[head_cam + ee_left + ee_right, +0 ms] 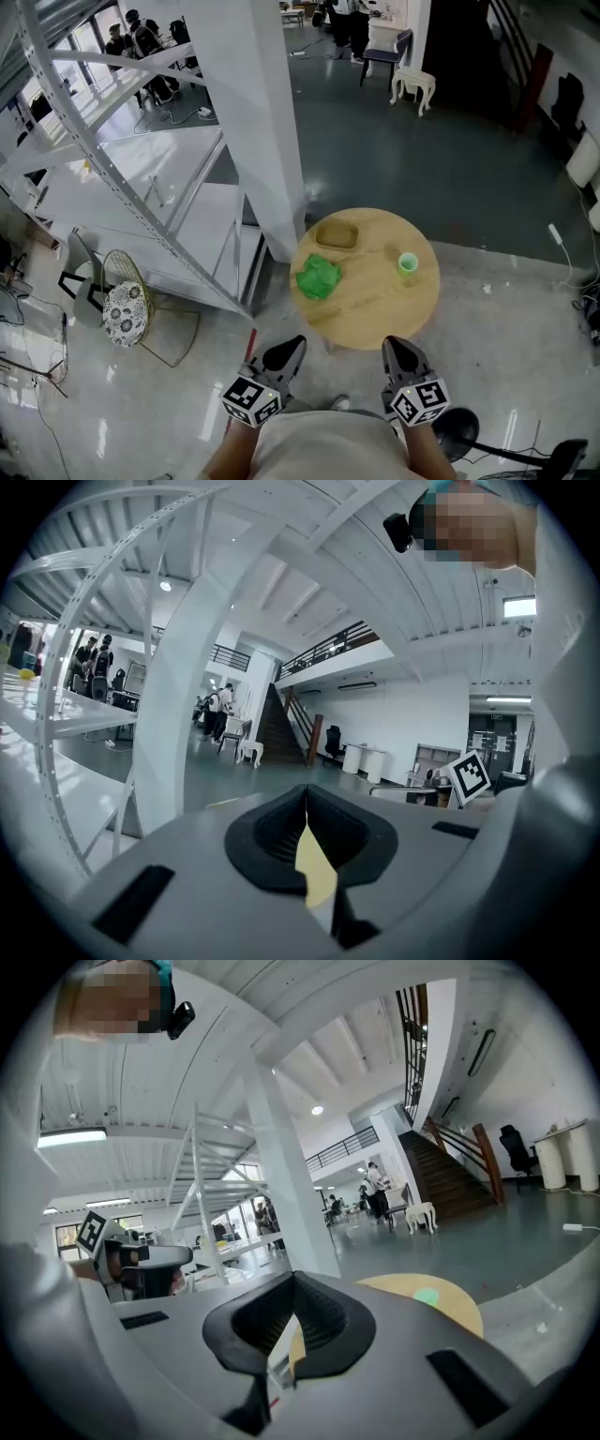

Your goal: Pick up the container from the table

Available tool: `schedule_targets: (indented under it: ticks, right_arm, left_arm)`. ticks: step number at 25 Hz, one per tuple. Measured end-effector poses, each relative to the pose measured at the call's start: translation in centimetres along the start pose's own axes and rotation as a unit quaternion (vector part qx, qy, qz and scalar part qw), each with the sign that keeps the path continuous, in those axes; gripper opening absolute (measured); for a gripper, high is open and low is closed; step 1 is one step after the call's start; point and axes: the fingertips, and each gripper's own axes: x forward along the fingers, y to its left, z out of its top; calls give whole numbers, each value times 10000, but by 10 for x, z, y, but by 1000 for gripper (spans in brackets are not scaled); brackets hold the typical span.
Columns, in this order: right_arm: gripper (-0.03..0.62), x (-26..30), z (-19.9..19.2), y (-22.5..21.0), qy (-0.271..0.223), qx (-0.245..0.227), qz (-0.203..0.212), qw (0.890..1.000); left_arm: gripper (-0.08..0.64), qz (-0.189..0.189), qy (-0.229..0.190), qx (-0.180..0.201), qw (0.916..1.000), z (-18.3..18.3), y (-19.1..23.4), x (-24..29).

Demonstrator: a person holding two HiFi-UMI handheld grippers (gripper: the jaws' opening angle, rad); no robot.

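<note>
On the round wooden table [375, 309] lies a shallow brown container [337, 235] at the far left side. A crumpled green bag [319, 277] sits in front of it, and a small green cup [408, 264] stands to the right. My left gripper [289, 349] and right gripper [398, 349] hover side by side just short of the table's near edge, both shut and holding nothing. In the left gripper view the left gripper [306, 799] has its jaws together. The right gripper [292, 1288] looks the same, with the table [450, 1302] and the cup [427, 1295] beyond it.
A thick white column [267, 122] and a white metal stair frame [141, 178] stand close to the table's left. A wire chair with a patterned cushion [125, 309] is further left. A black round stand base [459, 431] lies on the floor at my right.
</note>
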Motion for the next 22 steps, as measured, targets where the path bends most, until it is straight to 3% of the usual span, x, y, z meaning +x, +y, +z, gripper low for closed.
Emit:
schedule_targets:
  ticks: [10, 22]
  right_arm:
    - [25, 62, -7, -5, 289, -170, -75, 9994]
    - [25, 232, 0, 60, 380, -332, -489, 9975]
  left_arm:
    - [17, 86, -8, -195, 9998, 0, 62, 17]
    - [17, -299, 15, -59, 9995, 39, 246, 12]
